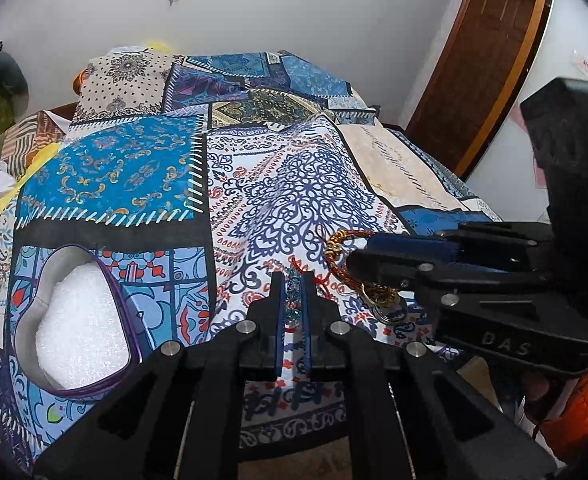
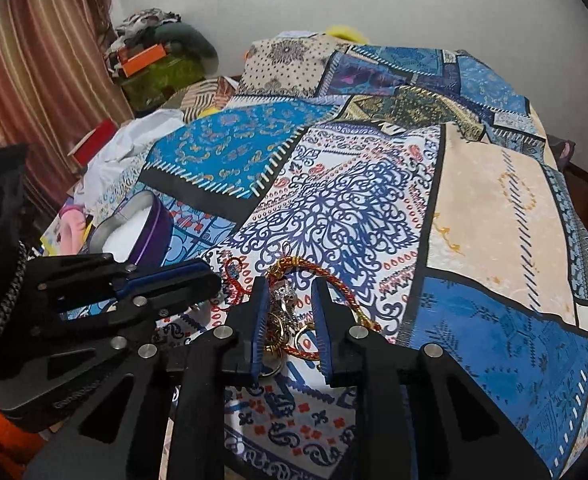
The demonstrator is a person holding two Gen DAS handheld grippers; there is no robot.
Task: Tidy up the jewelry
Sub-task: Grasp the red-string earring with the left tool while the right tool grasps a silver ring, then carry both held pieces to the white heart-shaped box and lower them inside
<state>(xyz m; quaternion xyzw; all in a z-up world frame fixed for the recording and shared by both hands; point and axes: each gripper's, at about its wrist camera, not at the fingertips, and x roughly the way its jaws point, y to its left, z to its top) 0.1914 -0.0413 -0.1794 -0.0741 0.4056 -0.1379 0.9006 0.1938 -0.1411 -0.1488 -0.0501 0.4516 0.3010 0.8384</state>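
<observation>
On the patchwork bedspread (image 1: 294, 184) lies a tangle of jewelry. My left gripper (image 1: 292, 280) is shut on a teal beaded strip (image 1: 292, 300) with red thread trailing from it. From the right, my right gripper (image 1: 353, 264) reaches in over gold rings (image 1: 381, 296) and a red-and-gold cord bracelet (image 1: 339, 240). In the right wrist view the right gripper (image 2: 289, 282) stands narrow around the jewelry cluster (image 2: 282, 312) of silver and gold pieces, both pads against it. The left gripper (image 2: 214, 280) shows beside it on the left. A purple-rimmed box (image 1: 132, 320) with white foam sits to the left.
The same box (image 2: 158, 224) lies beyond the left gripper in the right wrist view. A patterned pillow (image 1: 122, 80) lies at the far end of the bed. White cloth and clutter (image 2: 110, 148) crowd the left side by a striped curtain (image 2: 42, 60). A wooden door (image 1: 485, 60) stands at right.
</observation>
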